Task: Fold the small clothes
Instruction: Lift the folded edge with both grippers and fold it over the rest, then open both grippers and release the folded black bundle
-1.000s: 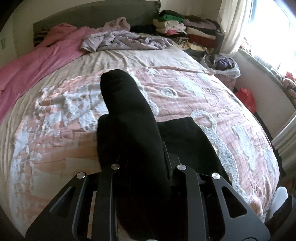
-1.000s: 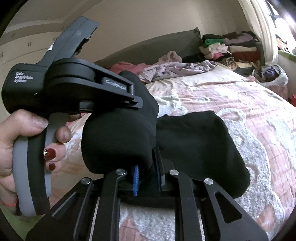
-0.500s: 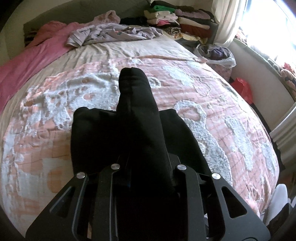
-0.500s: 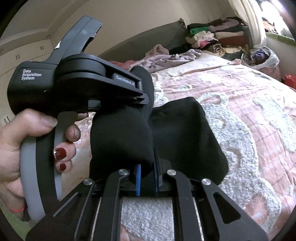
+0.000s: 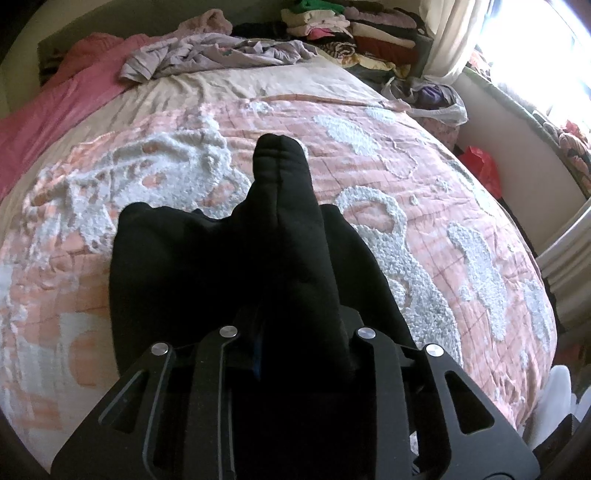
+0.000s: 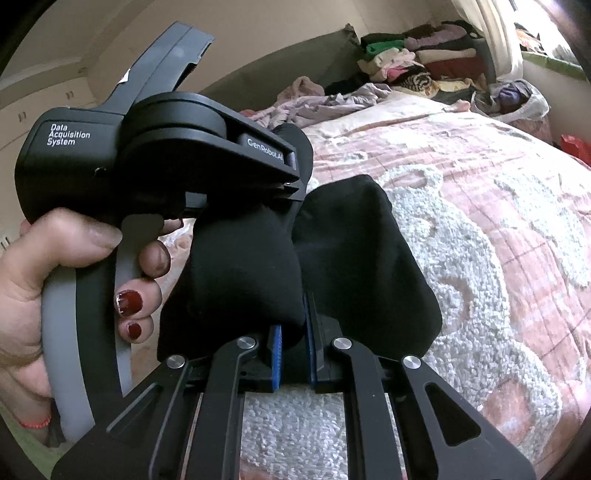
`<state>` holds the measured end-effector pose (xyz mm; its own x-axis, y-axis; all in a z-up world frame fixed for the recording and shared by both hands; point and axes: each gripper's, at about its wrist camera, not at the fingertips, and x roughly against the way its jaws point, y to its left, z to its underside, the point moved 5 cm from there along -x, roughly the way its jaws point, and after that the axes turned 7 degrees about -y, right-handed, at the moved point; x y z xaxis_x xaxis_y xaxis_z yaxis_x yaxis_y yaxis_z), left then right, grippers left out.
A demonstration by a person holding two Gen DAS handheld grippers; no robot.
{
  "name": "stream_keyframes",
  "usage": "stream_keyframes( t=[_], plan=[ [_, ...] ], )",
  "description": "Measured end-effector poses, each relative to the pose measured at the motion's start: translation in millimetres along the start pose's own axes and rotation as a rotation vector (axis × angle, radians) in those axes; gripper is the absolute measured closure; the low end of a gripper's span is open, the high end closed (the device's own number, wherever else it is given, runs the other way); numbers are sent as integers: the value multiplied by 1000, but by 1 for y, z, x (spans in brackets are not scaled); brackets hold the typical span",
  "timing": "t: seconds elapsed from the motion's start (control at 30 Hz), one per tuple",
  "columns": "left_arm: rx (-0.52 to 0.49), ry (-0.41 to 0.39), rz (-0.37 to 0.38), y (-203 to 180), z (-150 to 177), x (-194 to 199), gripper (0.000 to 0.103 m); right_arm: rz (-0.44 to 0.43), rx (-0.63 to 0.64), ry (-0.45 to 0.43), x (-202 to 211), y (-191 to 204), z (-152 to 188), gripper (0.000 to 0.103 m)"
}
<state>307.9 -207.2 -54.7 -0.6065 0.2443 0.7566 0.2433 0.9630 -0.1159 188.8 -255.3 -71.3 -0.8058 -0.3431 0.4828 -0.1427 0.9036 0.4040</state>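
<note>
Right wrist view shows two grippers and one black garment. The right gripper is clenched on a bunched fold of the garment, its two blue pads pressed against the cloth. The left gripper, held by one hand with dark red nails, bites the same bunch from above; its fingertips are hidden in the cloth. Its jaws have just been opening a little, with the garment between them and the fabric caught there. The rest of the garment lies spread on the bed.

Left wrist view shows the left gripper from behind: one tall ridge of black cloth stands up between its fingers and covers both pads, so the contact itself is hard to make out. The garment's lower part rests flat on the pink and white quilt.

Farther back lie one pink sheet, one crumpled lilac cloth and one stack of folded clothes, cut off at the top edge. One white bag sits beside the bed; its contents are unclear.
</note>
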Motion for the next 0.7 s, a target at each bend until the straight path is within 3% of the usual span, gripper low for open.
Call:
stream_keyframes(
  t=[0.1,0.23,0.43,0.5,0.57,0.7],
  plan=[
    [8,7,22,-1,1,-4,82,-5,-3,14,-3,-2,1,94],
    [31,4,66,-3,0,-7,71,-9,-5,18,-4,-3,1,93],
    [67,5,95,-1,0,-9,68,-4,-1,21,-6,-6,0,92],
    [68,4,101,-2,-1,-7,63,-4,-5,24,-7,-8,0,87],
    [86,0,135,-3,-3,-3,49,1,-6,29,-6,-9,0,86],
    [116,-8,172,-2,-6,7,48,12,-15,41,-8,-14,1,82]
  ],
)
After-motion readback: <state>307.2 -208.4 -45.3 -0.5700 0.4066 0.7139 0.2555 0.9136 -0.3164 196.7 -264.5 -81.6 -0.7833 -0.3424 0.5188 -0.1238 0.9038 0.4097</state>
